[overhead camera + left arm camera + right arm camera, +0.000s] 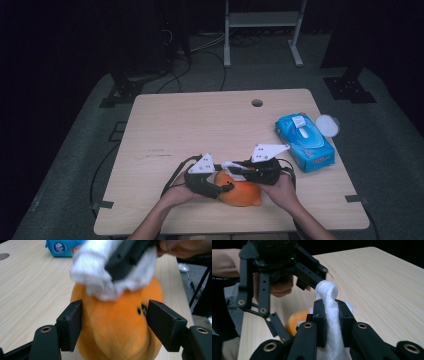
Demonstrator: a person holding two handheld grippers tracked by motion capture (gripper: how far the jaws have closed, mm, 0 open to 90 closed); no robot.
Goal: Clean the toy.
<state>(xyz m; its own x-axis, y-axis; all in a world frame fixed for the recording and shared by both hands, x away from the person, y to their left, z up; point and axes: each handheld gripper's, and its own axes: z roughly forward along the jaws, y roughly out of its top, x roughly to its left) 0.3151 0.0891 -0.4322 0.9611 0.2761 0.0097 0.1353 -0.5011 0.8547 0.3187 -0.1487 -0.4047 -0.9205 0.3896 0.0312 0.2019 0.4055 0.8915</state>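
Wiping the orange plush at the table's near edge

The plush (117, 325) was soft, orange, rounded; my left gripper (113, 322) clasped its sides, hand low beside it. My right gripper (332, 322), reaching over it, pinched a white wipe (329, 315) against its top.

The light wooden table (200, 125) has rounded corners and a small round cable hole (257, 103) near its far edge. Toward the right side lies a blue plastic pack of wet wipes (305, 141) with a white flap lid on top, its long side running roughly toward the near right corner. Just beside the pack's far right corner, at the table's edge, sits a small round white lid (327, 124). Beyond the table, on the grey floor, stands a white metal frame (262, 30), and black cables (200, 55) trail across the floor toward the dark stands at the left.
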